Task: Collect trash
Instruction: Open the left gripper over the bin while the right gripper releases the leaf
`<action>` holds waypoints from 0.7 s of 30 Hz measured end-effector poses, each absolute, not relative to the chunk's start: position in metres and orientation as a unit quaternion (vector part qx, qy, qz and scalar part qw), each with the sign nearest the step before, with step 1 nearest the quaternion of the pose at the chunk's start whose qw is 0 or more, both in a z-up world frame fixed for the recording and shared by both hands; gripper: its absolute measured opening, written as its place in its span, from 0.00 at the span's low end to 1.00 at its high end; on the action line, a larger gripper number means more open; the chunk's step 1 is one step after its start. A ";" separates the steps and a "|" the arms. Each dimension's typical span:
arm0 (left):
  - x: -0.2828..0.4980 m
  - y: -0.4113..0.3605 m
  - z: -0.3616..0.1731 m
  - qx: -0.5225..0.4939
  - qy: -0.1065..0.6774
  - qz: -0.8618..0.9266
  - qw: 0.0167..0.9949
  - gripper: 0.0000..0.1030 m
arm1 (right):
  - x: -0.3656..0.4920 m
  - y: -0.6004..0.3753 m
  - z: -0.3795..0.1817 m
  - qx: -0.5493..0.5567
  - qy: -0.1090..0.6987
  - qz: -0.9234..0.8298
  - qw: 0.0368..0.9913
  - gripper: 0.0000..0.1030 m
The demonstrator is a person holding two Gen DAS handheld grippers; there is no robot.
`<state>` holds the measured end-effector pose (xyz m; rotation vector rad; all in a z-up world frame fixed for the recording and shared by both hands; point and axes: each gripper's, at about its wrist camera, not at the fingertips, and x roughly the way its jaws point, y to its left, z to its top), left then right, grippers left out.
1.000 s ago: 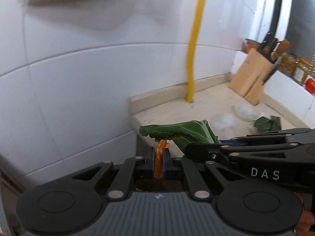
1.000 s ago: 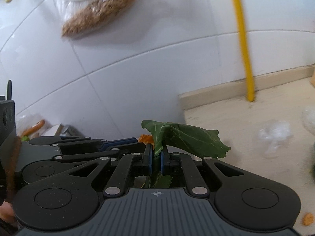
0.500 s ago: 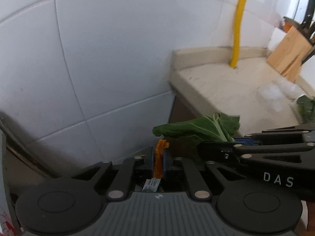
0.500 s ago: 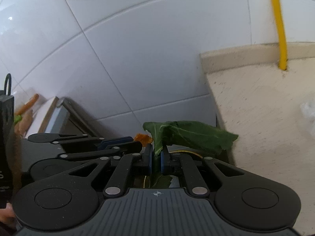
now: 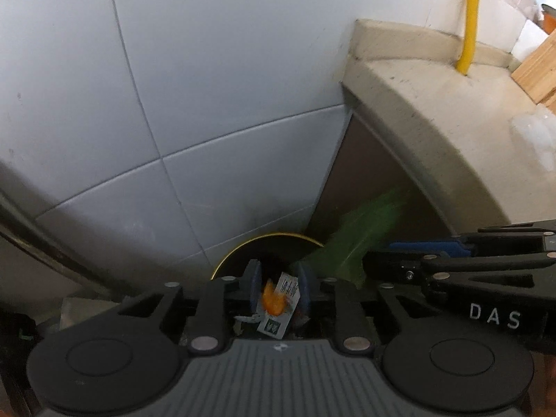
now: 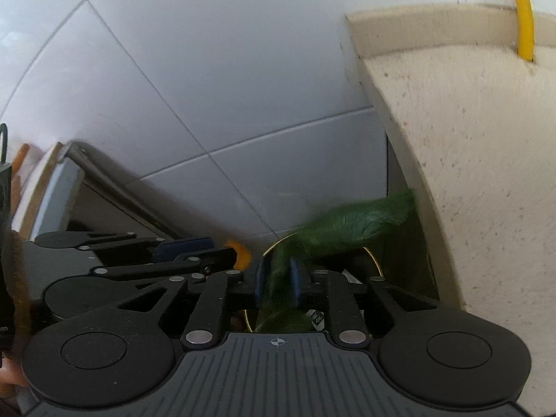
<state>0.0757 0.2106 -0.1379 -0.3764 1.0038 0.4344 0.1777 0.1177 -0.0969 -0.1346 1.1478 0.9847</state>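
My left gripper point(image 5: 277, 286) is open above a dark trash bin with a yellow rim point(image 5: 243, 248). An orange peel scrap point(image 5: 272, 299) is loose between the spread pads, blurred. My right gripper point(image 6: 277, 279) is open too, with the green leaf point(image 6: 354, 220) blurred between its pads and over the bin rim point(image 6: 373, 260). The leaf also shows in the left wrist view point(image 5: 361, 231). The right gripper sits just right of the left one point(image 5: 451, 264). A white label point(image 5: 283, 302) lies in the bin.
The bin stands on the floor against the white tiled wall point(image 5: 208, 87), left of the beige counter point(image 5: 451, 111). A yellow pipe point(image 5: 471, 17), a wooden knife block point(image 5: 535, 73) and crumpled clear plastic point(image 5: 533, 128) are on the counter.
Both grippers tipped down over the bin and opened. The orange peel and the green leaf were let go and are blurred in motion.
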 end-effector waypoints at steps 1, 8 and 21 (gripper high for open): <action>0.076 0.212 -0.140 -0.179 0.476 0.205 0.836 0.20 | 0.179 0.119 -0.099 -0.061 0.523 0.444 0.725 0.28; 0.079 0.213 -0.150 -0.184 0.478 0.200 0.835 0.26 | 0.180 0.121 -0.108 -0.059 0.533 0.433 0.725 0.30; 0.077 0.208 -0.143 -0.167 0.466 0.190 0.848 0.39 | 0.178 0.112 -0.099 -0.057 0.523 0.410 0.745 0.44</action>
